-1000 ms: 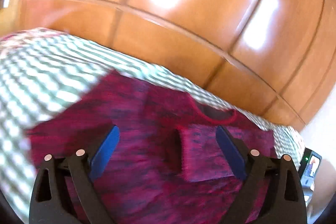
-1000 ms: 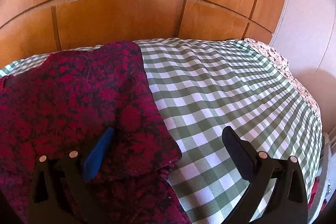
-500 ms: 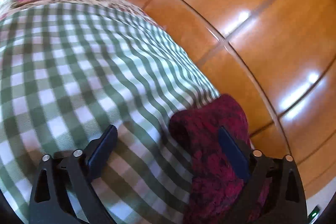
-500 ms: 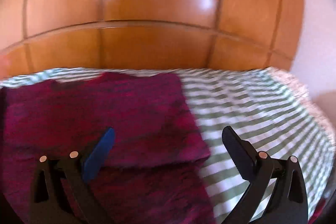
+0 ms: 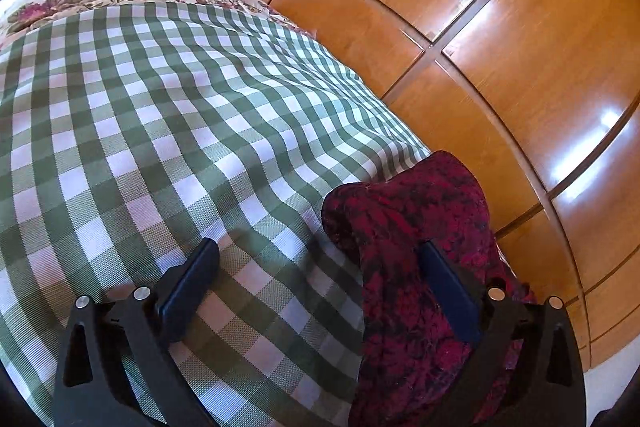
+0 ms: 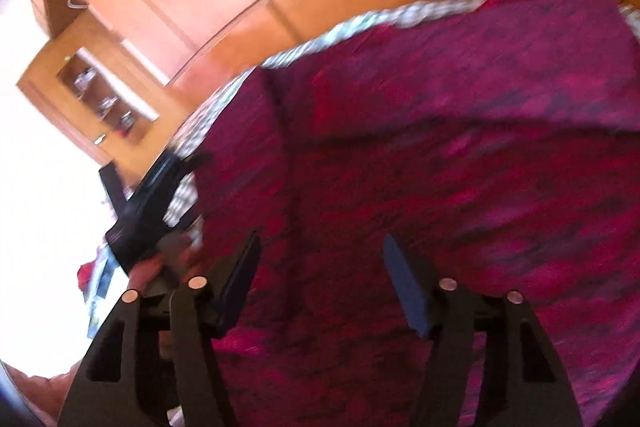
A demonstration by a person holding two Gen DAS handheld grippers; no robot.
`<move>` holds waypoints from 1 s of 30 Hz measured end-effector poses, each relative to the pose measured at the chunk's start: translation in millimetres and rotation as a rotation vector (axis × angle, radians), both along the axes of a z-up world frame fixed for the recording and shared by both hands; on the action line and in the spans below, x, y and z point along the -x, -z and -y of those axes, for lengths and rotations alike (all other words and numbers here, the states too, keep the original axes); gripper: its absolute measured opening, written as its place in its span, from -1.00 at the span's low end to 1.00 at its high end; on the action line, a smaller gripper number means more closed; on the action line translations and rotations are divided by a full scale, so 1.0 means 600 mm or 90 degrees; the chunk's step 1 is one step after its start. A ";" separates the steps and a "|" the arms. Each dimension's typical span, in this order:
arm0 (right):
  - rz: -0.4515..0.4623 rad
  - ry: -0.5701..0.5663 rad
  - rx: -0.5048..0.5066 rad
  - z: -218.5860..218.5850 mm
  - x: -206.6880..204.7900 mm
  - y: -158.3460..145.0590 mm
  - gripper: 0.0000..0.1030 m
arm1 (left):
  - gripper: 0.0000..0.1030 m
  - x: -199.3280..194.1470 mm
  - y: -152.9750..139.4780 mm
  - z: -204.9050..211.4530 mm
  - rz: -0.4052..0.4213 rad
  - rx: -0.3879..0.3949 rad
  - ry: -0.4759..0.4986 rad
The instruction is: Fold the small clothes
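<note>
— Progress on the fold? And the garment's place?

— Partway, by the look of it. Red-and-black patterned top (image 6: 460, 155) spread on the green gingham bedspread (image 5: 168, 115), close under the wooden headboard (image 5: 500, 27). One layer already turned over in the right wrist view, its edge running across the cloth. Sleeve end (image 5: 404, 211) hanging out bunched on the side away from the headboard, not yet folded in. Further folds probably left after that, though too blurred to count.

— Left gripper (image 5: 320, 291)?

— Jaws opening, near full spread. Inner finger (image 5: 188, 295) over bare gingham; outer finger (image 5: 448, 291) over the sleeve, possibly brushing it. Nothing pinched. Sleeve edge lying between the fingers, judged ready for a pinch.

— Right gripper (image 6: 320, 283)?

— Over the body of the top, further from the headboard than the folded edge. Jaws closing, roughly half spread. Cloth below and between the fingers (image 6: 408, 291); contact with the pads impossible to tell through the blur. No grip visible yet.

— Anything else?

— Left gripper also visible at the garment's edge in the right wrist view, a hand (image 6: 160, 267) on its handle.
</note>
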State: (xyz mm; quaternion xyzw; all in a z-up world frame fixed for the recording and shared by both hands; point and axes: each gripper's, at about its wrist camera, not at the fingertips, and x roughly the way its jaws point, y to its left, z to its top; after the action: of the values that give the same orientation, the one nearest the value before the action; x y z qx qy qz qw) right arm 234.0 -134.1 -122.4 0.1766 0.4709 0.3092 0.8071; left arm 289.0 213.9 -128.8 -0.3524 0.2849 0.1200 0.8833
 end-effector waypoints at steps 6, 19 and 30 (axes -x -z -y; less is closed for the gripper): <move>-0.050 -0.055 -0.033 -0.032 0.005 0.024 0.21 | 0.92 0.027 -0.002 -0.013 0.043 0.028 -0.002; -0.027 -0.075 -0.045 -0.037 0.010 0.018 -0.76 | 0.92 0.043 -0.003 -0.021 0.077 0.047 -0.003; 0.203 0.057 0.108 0.043 -0.056 -0.097 -0.80 | 0.92 0.031 0.001 -0.017 0.054 0.034 -0.003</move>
State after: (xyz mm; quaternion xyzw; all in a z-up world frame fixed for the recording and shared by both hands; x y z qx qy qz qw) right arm 267.7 -159.8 -64.1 0.0776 0.3528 0.2560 0.8966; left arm 270.2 224.2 -129.1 -0.3816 0.2492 0.0992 0.8845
